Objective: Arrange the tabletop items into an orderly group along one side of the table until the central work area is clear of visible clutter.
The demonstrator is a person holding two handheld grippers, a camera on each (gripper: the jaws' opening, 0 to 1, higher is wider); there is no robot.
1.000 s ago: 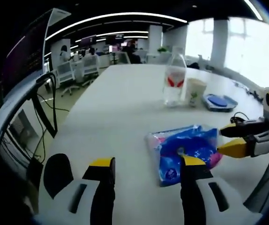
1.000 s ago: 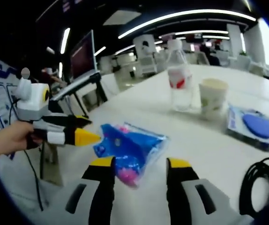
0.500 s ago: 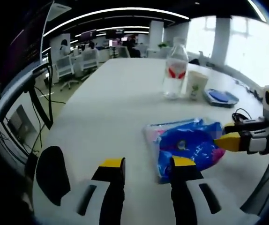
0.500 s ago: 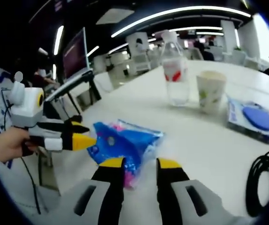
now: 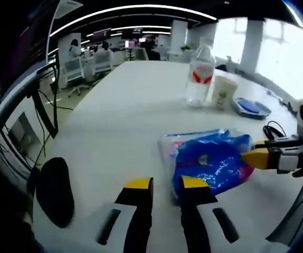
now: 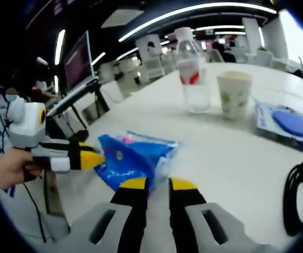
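Observation:
A blue and pink plastic packet (image 5: 209, 161) lies on the white table (image 5: 125, 116). My left gripper (image 5: 166, 183) has its jaws drawn almost together over the packet's near corner. From the right, my right gripper (image 5: 249, 157) pinches the packet's far edge with its yellow tips. In the right gripper view the packet (image 6: 130, 158) sits just ahead of my right gripper (image 6: 158, 183), whose jaws are closed on its edge. The left gripper (image 6: 100, 157) comes in from the left, held by a hand (image 6: 6, 168), its tip on the packet.
Further along the table stand a clear water bottle (image 5: 200, 74) (image 6: 192, 71) and a paper cup (image 5: 223, 92) (image 6: 234, 94). Beside them lies a flat pack with a blue disc (image 5: 252, 107) (image 6: 289, 122). A black coiled cable (image 6: 302, 197) rests near the table edge.
Both grippers' jaws have narrowed from wide apart to nearly together, closing on opposite edges of the packet. Both cameras have shifted slightly nearer to it.

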